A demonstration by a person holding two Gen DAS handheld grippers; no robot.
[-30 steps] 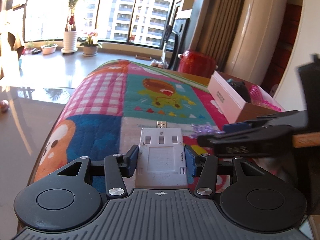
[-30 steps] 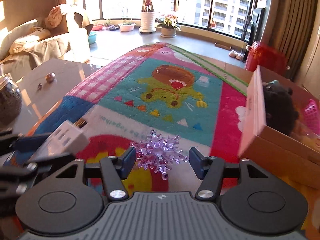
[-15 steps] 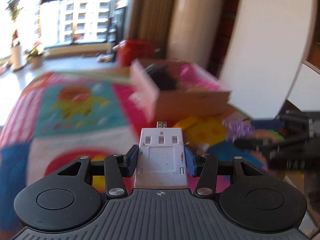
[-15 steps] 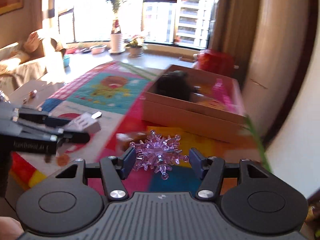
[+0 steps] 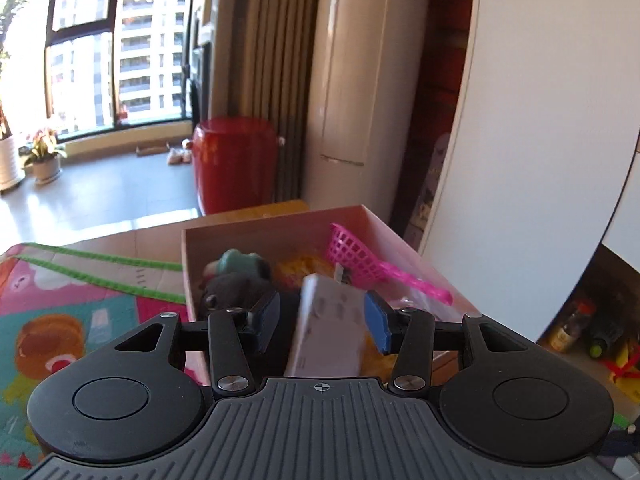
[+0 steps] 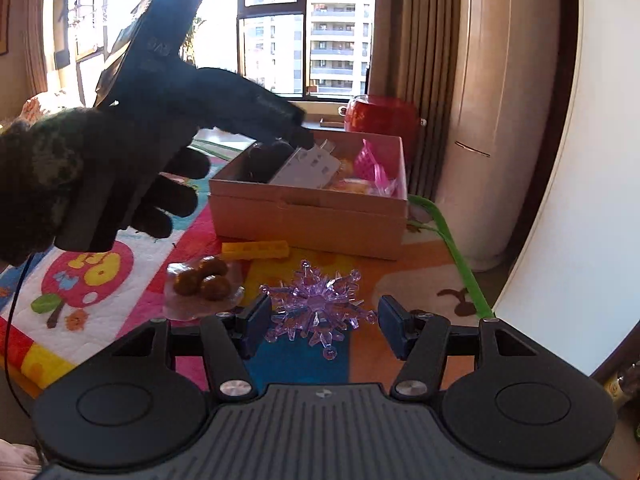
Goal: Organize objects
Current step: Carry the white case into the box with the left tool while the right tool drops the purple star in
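My left gripper (image 5: 323, 323) is open above the cardboard box (image 5: 276, 236). The white USB adapter (image 5: 330, 328) sits tilted and blurred between its spread jaws, loose from the left pad. In the right wrist view the left gripper (image 6: 304, 142) is over the box (image 6: 308, 216) and the adapter (image 6: 306, 168) leans into it. My right gripper (image 6: 318, 326) is shut on a purple crystal snowflake (image 6: 316, 312), held above the colourful mat (image 6: 92, 280) in front of the box.
The box holds a dark plush toy (image 5: 232, 284), a pink plastic scoop (image 5: 360, 264) and yellow items. A yellow block (image 6: 256, 250) and a bag of brown balls (image 6: 202, 282) lie on the mat before the box. A red stool (image 5: 234, 164) and a white wall (image 5: 540, 120) stand behind.
Both grippers have swung right toward the box. My left gripper has opened over the box and let the adapter tip down. The right gripper still holds the snowflake.
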